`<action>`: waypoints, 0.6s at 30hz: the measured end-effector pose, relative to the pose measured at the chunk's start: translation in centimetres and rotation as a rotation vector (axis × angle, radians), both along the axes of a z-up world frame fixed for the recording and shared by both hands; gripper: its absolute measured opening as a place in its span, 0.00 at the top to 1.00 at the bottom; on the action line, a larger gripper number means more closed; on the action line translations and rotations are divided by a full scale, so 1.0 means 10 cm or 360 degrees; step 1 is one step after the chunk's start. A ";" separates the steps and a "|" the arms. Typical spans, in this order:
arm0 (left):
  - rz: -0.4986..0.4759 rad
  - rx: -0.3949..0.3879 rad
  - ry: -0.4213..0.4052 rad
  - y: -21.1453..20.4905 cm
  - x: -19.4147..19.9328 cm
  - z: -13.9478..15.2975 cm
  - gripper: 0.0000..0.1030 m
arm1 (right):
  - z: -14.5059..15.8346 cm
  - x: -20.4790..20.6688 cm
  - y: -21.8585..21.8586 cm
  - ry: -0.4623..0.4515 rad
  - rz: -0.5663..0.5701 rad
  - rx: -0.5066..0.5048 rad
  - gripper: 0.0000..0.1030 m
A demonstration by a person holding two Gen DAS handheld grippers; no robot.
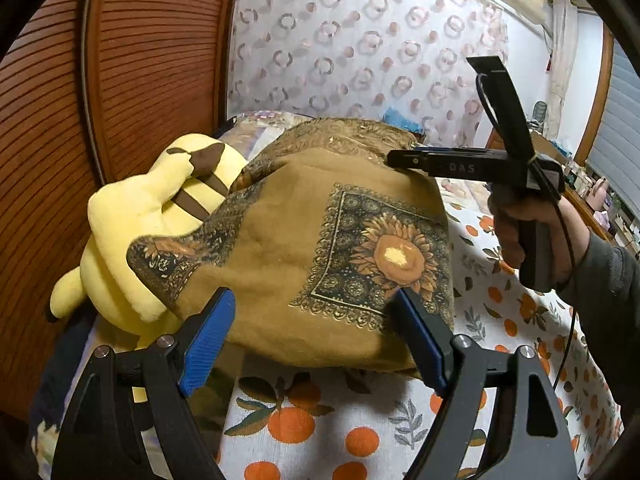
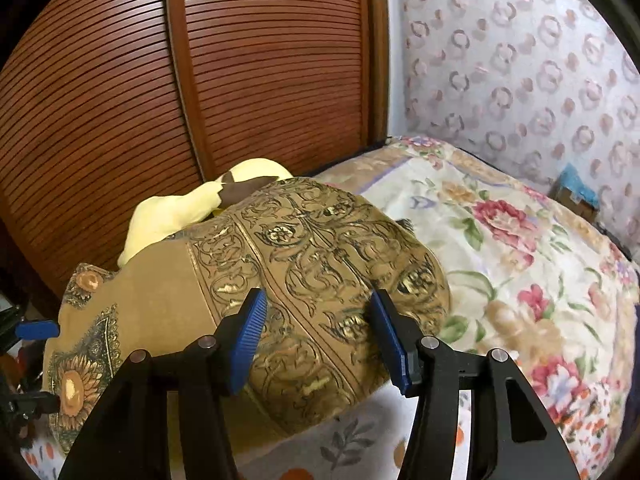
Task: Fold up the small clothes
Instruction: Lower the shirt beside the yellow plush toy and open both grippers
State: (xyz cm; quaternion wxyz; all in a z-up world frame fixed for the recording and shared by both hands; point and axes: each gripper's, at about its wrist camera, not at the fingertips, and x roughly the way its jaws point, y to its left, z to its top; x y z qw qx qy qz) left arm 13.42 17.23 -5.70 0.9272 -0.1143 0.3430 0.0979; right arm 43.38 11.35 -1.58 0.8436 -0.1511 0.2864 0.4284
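A folded brown garment (image 1: 304,248) with a sunflower print and ornate gold border lies in a thick stack on the bed; it also shows in the right wrist view (image 2: 320,280). My left gripper (image 1: 316,340) is open, its blue pads (image 1: 208,340) on either side of the stack's near edge, holding nothing. My right gripper (image 2: 320,340) is open just above the ornate border, empty. In the left wrist view the right gripper (image 1: 404,159) hovers over the stack's far right edge, held by a hand (image 1: 536,232).
A yellow plush toy (image 1: 152,224) lies against the stack's left side by the slatted wooden door (image 1: 140,60). The bed has an orange-print sheet (image 1: 320,420) and a floral quilt (image 2: 500,248). A patterned curtain (image 1: 360,40) hangs behind.
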 end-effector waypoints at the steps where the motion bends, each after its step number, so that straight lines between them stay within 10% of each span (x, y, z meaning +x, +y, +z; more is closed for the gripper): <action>1: -0.0004 0.0011 -0.0005 -0.01 -0.01 0.02 0.20 | -0.06 -0.07 -0.10 -0.0010 -0.0029 -0.0004 0.46; 18: -0.0138 0.0165 -0.0137 -0.55 -0.35 0.45 0.16 | 0.39 -1.68 -1.27 -0.0138 -0.0177 0.0138 0.45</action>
